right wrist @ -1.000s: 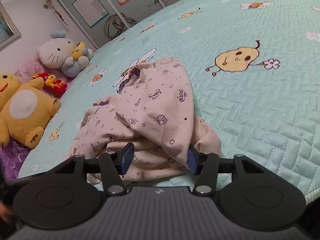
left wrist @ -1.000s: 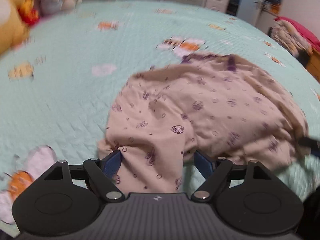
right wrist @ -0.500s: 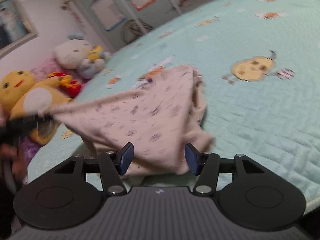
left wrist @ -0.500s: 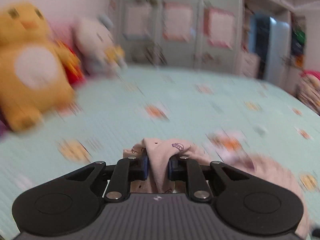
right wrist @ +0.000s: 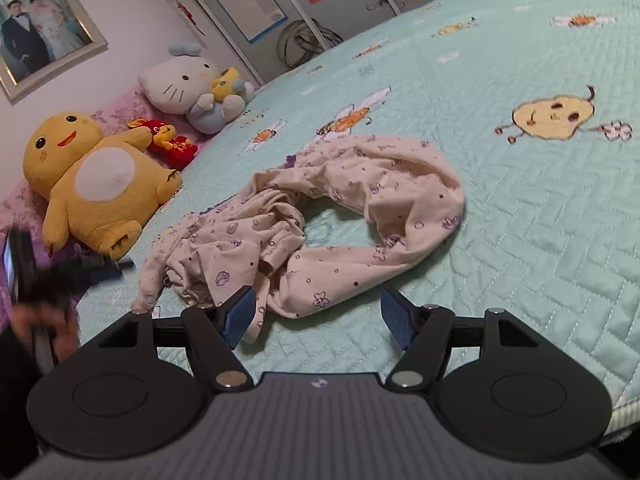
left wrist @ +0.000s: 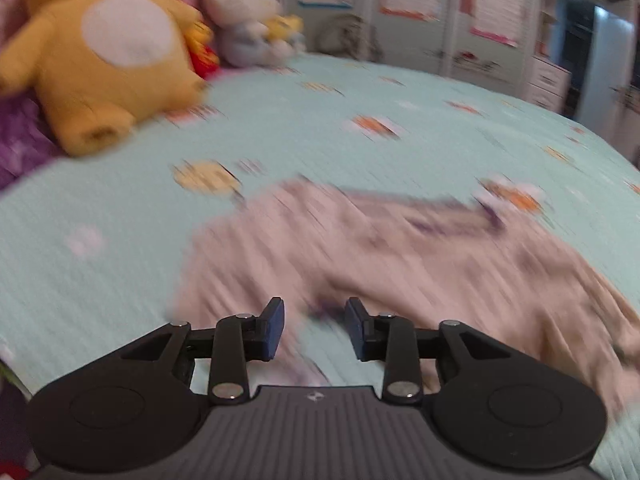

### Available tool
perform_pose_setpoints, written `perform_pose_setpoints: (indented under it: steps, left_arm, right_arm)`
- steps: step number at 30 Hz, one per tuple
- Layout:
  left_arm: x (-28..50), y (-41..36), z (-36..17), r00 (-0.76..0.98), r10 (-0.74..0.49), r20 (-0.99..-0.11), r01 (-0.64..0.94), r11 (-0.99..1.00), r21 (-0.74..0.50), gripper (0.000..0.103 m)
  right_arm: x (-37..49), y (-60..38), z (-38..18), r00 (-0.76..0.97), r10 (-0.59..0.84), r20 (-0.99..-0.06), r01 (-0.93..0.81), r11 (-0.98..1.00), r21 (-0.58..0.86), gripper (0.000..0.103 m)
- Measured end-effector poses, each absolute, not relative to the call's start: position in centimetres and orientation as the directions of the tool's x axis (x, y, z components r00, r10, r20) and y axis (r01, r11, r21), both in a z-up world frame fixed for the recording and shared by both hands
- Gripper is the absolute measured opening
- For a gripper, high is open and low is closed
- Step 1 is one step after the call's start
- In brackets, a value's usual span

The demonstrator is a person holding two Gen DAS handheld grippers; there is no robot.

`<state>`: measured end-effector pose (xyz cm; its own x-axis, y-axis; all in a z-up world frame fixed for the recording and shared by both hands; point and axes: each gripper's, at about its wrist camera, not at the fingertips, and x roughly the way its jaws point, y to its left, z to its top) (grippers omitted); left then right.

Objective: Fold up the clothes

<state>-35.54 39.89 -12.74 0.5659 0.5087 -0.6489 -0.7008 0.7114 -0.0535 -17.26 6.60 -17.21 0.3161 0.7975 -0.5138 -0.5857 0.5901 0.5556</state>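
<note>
right wrist: right gripper released by crumpled garment; yellow plush beyond; left gripper released

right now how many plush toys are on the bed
4, all by the head of the bed: a big yellow one, a small red one beside it, a white cat, and a little yellow one in the cat's arms. Others may be out of view.
</note>
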Motion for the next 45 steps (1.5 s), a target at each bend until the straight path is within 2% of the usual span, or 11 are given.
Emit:
perform_pose_setpoints:
  steps: [3,14,15,17,23,25,27,29,35,43,45]
  left_arm:
    - [-34.9,38.2,-13.8,0.609,0.436,-0.662,-0.649,0.755,-0.099,0.054]
    - [-33.2,36.7,-15.3,0.632,0.365,-0.684,-0.618,0.77,-0.159,0.055]
    - [-33.3,36.7,-15.3,0.63,0.365,-0.686,-0.619,0.769,-0.16,0.055]
    - [-33.6,36.6,-15.1,0.63,0.365,-0.686,-0.618,0.77,-0.159,0.055]
    - [-34.2,36.9,-14.6,0.643,0.355,-0.678,-0.613,0.77,-0.178,0.055]
    - [-34.1,37.0,-14.5,0.656,0.349,-0.669,-0.609,0.769,-0.196,0.055]
    - [-33.8,37.1,-14.6,0.664,0.345,-0.664,-0.607,0.767,-0.208,0.056]
    - [-33.5,37.1,-14.7,0.665,0.34,-0.665,-0.609,0.763,-0.219,0.056]
    - [-34.3,37.2,-14.5,0.666,0.34,-0.664,-0.61,0.76,-0.223,0.057]
    - [-36.0,37.8,-14.5,0.658,0.353,-0.665,-0.632,0.739,-0.234,0.059]
    - [-36.3,37.7,-14.5,0.657,0.352,-0.667,-0.634,0.736,-0.236,0.059]
  right_arm:
    - [-17.6,6.9,-17.4,0.303,0.803,-0.514,-0.59,0.581,0.561,0.069]
    - [-14.3,9.0,-19.8,0.278,0.783,-0.556,-0.414,0.62,0.666,0.066]
    - [-14.0,9.6,-20.1,0.27,0.787,-0.554,-0.42,0.614,0.668,0.062]
    - [-13.2,10.8,-20.6,0.254,0.771,-0.584,-0.43,0.631,0.646,0.003]
    - [-10.9,5.7,-13.0,0.681,0.541,-0.494,-0.402,0.84,0.366,0.003]
    - [-10.8,3.6,-9.6,0.818,0.38,-0.432,-0.33,0.925,0.189,0.009]
    - [-10.4,1.7,-7.9,0.824,0.35,-0.445,-0.292,0.936,0.196,0.028]
    - [-11.5,0.3,-7.6,0.825,0.374,-0.423,-0.282,0.922,0.267,0.051]
    - [-17.3,6.8,-11.3,0.602,0.637,-0.481,-0.556,0.767,0.32,0.055]
    - [-23.9,19.1,-17.3,0.319,0.695,-0.645,-0.837,0.526,0.153,0.052]
    - [-22.7,20.0,-18.3,0.332,0.66,-0.674,-0.815,0.561,0.148,0.012]
